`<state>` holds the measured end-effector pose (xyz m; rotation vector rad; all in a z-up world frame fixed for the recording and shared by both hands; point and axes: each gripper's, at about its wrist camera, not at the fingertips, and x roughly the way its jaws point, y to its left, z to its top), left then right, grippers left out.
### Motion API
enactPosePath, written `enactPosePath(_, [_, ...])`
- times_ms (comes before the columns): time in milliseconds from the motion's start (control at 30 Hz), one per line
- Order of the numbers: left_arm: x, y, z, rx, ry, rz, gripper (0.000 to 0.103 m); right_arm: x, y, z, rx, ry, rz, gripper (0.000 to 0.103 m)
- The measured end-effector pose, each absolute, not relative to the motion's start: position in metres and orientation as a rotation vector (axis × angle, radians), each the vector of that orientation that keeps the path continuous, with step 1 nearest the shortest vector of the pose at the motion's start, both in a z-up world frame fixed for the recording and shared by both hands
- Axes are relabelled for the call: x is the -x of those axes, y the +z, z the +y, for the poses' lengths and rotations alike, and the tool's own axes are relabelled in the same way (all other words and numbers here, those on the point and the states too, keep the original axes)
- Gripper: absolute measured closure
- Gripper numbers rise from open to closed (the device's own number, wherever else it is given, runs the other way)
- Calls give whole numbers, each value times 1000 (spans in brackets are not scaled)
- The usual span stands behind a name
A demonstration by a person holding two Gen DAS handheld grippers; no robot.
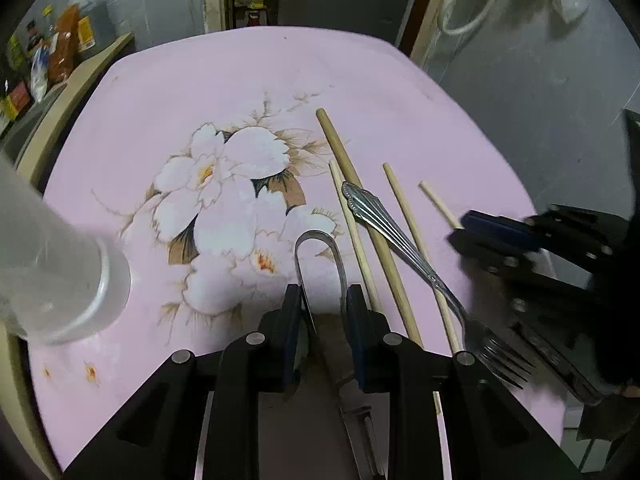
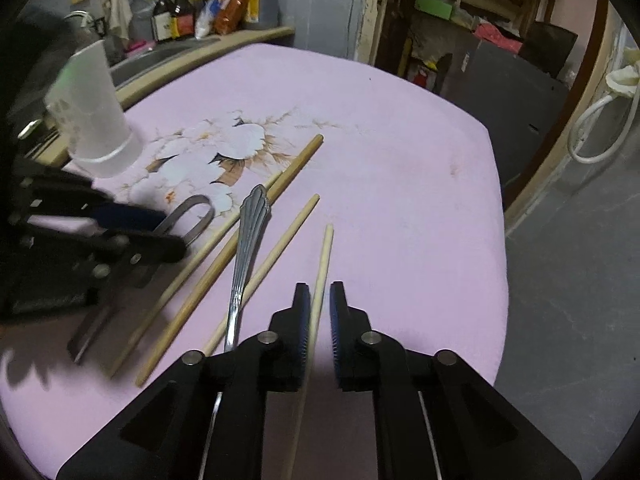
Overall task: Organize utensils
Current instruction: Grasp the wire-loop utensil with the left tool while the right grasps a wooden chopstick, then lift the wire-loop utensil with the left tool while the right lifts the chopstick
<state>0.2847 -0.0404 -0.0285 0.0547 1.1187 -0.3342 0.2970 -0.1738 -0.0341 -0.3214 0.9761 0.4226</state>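
Here the left tool (image 1: 322, 300) straddles the looped steel handle of a peeler-like utensil (image 1: 320, 248) lying on the pink flower-printed counter (image 1: 200, 92); its blue pads stand just outside the loop's two arms, and whether they press on the metal or only flank it I cannot tell. Likely the loop was chosen because it stands proud of the cloth and gives the pads something to catch. The right tool (image 2: 320, 300) has its jaws slightly apart around a thin pale wooden chopstick (image 2: 324, 264), which runs forward between them; the stick lies against the left pad while a gap shows at the right pad, so it is not pinched. To the right of the left tool lie the other pale wooden sticks (image 1: 352, 184) and an ornate silver fork (image 1: 400, 240), laid across them with its tines toward the camera. Far to the left of both tools stands a translucent white plastic cup (image 2: 100, 120), probably the holder meant for the utensils. The peeler's working end disappears under the left tool's body, and the fisheye blur softens the cup in the left wrist view.
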Motion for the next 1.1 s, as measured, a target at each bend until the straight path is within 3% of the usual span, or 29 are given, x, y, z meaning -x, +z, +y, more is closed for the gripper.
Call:
enactPosePath(100, [-273, -26, -27, -1, -343, 1068, 84, -302, -36, -172, 288, 393, 991, 88])
enactPosePath(167, [-263, -24, -14, 49, -340, 1030, 84, -301, -35, -177, 248, 383, 973, 97])
enactPosePath(267, [-248, -17, 2, 94, -329, 957, 84, -295, -30, -192, 102, 409, 946, 100])
enactPosePath(433, [-218, 1, 6, 69, -296, 762, 84, -257, -7, -205, -77, 467, 716, 100])
enactPosePath(800, [-173, 31, 13, 24, -187, 451, 85, -189, 38, -169, -128, 545, 229, 100])
enactPosePath(1100, [-160, 77, 58, 66, -132, 276, 85, -179, 77, -131, -169, 555, -14, 100])
